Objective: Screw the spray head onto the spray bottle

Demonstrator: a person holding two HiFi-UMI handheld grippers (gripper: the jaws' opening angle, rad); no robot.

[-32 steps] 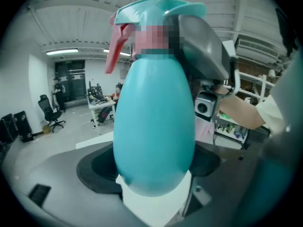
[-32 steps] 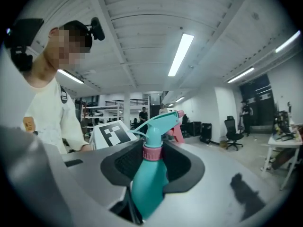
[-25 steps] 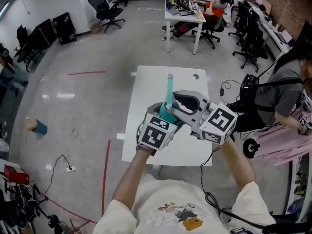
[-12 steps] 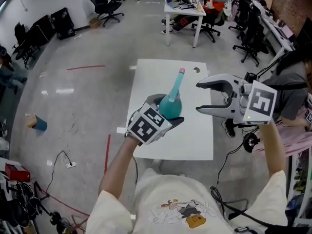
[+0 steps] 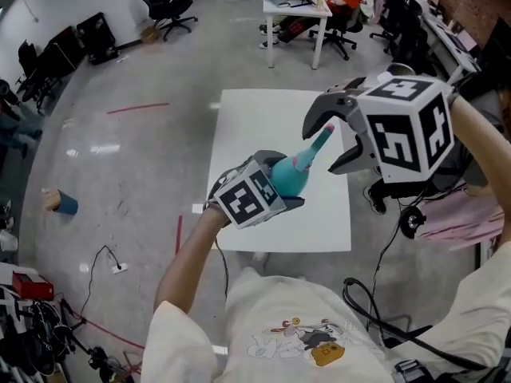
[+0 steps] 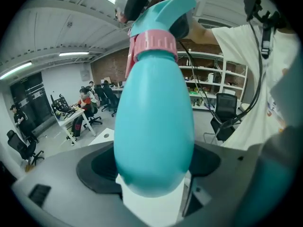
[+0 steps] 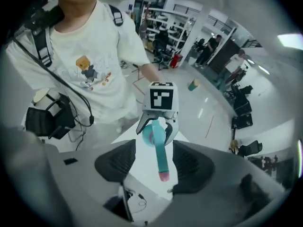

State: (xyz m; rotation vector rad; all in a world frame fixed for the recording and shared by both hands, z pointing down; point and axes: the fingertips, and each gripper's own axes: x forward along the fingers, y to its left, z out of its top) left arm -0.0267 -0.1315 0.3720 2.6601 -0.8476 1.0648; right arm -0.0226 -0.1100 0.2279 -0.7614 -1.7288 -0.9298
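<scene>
A teal spray bottle (image 5: 286, 175) with a pink collar (image 6: 152, 43) and a teal spray head (image 5: 318, 145) on top hangs above the white table (image 5: 263, 114), tilted to the right. My left gripper (image 5: 281, 180) is shut on the bottle's round body (image 6: 154, 126). My right gripper (image 5: 319, 150), at the right and near the camera, is open; its jaws have just been opening. The pink-tipped nozzle (image 7: 164, 175) lies between the right pads (image 7: 116, 167) without touching them. In the right gripper view the left gripper's marker cube (image 7: 161, 98) shows behind the bottle.
A desk (image 5: 294, 6) with office chairs (image 5: 164, 2) stands beyond the table. A seated person (image 5: 471, 174) is close at the right. A blue cup (image 5: 61, 204), cables (image 5: 104, 262) and red tape lines (image 5: 177, 234) lie on the floor at the left.
The right gripper let go of the spray head, swung out to the right, opened, then came back over the nozzle. The left gripper tipped the bottle from upright over to the right.
</scene>
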